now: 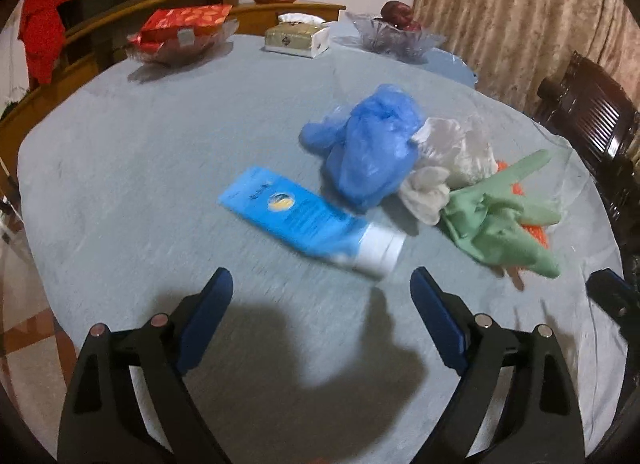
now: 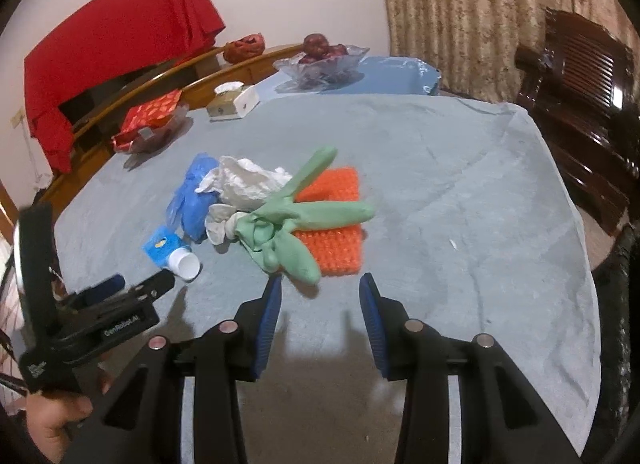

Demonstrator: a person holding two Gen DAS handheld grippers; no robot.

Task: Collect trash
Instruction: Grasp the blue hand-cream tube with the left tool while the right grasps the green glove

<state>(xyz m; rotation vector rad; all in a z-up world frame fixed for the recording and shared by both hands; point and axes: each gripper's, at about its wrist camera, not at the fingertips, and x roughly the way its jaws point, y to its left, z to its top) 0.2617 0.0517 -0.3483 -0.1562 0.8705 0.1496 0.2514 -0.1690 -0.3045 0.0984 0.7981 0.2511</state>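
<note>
A blue tube with a white cap [image 1: 308,220] lies on the grey tablecloth [image 1: 160,144], cap end towards me. Beside it lie a crumpled blue plastic bag [image 1: 368,144], a white plastic bag [image 1: 452,160] and a green rubber glove [image 1: 500,216] on an orange pad [image 2: 336,224]. My left gripper [image 1: 322,284] is open and empty, just short of the tube's cap. My right gripper [image 2: 320,288] is open and empty, just in front of the green glove [image 2: 296,224]. The tube [image 2: 172,250] and the left gripper [image 2: 140,284] show at the left of the right wrist view.
At the table's far edge stand a glass dish with red packets [image 1: 180,32], a tissue box [image 1: 296,36] and a glass bowl of red fruit [image 1: 396,32]. A wooden bench [image 1: 80,64] curves behind. A dark chair [image 2: 580,104] stands at the right.
</note>
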